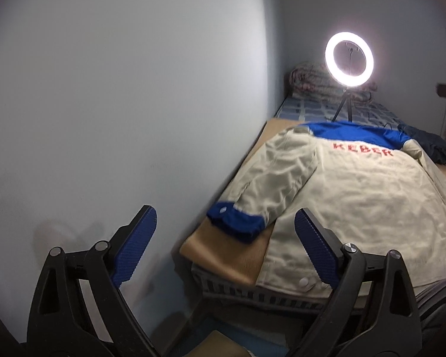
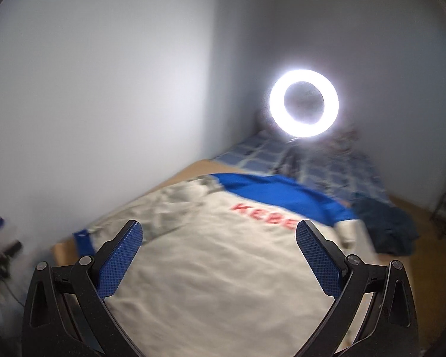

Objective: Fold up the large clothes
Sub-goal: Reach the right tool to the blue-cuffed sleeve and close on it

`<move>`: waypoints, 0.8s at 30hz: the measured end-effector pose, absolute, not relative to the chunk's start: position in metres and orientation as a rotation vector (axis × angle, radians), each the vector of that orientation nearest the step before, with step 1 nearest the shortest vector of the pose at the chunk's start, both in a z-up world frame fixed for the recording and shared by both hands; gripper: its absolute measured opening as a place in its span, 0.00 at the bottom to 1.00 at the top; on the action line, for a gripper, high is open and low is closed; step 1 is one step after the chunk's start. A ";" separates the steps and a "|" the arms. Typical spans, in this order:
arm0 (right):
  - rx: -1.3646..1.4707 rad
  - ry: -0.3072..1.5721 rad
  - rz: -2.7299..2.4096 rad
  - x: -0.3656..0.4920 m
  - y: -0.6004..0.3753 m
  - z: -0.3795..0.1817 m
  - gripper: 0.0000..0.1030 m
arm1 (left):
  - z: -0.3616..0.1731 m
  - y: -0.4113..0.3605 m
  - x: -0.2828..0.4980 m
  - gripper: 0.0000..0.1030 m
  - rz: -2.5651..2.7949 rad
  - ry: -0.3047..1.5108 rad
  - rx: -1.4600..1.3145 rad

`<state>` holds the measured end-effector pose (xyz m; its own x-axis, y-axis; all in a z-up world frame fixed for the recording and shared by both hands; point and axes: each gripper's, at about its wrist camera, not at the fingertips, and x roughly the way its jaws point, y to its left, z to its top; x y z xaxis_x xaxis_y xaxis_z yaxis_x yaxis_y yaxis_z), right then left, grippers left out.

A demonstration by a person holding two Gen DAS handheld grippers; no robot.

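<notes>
Jaws apparently spread above jacket [image 2: 217, 267].

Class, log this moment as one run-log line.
left tool: open, empty | right tool: open, empty | jacket: flat, back up, left sleeve folded in

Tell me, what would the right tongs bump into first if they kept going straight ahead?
Probably the cream jacket lying right below and ahead of the open right tongs, near its red letters; depth is unclear.
</notes>
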<state>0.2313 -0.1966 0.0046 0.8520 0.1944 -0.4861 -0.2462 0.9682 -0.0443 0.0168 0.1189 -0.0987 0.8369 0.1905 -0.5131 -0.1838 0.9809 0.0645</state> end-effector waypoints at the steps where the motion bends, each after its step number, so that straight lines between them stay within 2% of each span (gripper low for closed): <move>1: -0.091 0.520 0.266 0.241 -0.183 0.000 1.00 | -0.103 0.121 0.018 0.93 0.197 0.554 0.010; 7: -0.017 0.639 0.405 0.290 -0.132 -0.027 0.99 | -0.130 0.131 0.025 0.93 0.177 0.617 -0.046; 13: 0.129 0.829 0.506 0.353 -0.086 -0.064 0.87 | -0.151 0.141 0.034 0.93 0.147 0.655 -0.127; 15: 0.175 0.892 0.511 0.375 -0.071 -0.078 0.79 | -0.158 0.141 0.037 0.92 0.147 0.663 -0.127; 17: 0.232 0.952 0.518 0.397 -0.057 -0.094 0.75 | -0.163 0.142 0.041 0.84 0.139 0.671 -0.129; 19: 0.290 1.009 0.528 0.417 -0.044 -0.110 0.69 | -0.167 0.145 0.046 0.77 0.129 0.684 -0.140; 21: 0.329 1.062 0.530 0.436 -0.028 -0.126 0.58 | -0.171 0.149 0.051 0.70 0.109 0.687 -0.148; 22: 0.344 1.088 0.534 0.447 -0.020 -0.137 0.58 | -0.173 0.150 0.054 0.64 0.102 0.692 -0.160; 24: 0.365 1.132 0.531 0.464 -0.003 -0.151 0.51 | -0.176 0.154 0.059 0.60 0.093 0.700 -0.180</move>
<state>0.4637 -0.0027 -0.1509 0.3229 0.5719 -0.7541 -0.2141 0.8203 0.5303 0.0586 0.1542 -0.1764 0.7616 0.0242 -0.6476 -0.1448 0.9804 -0.1336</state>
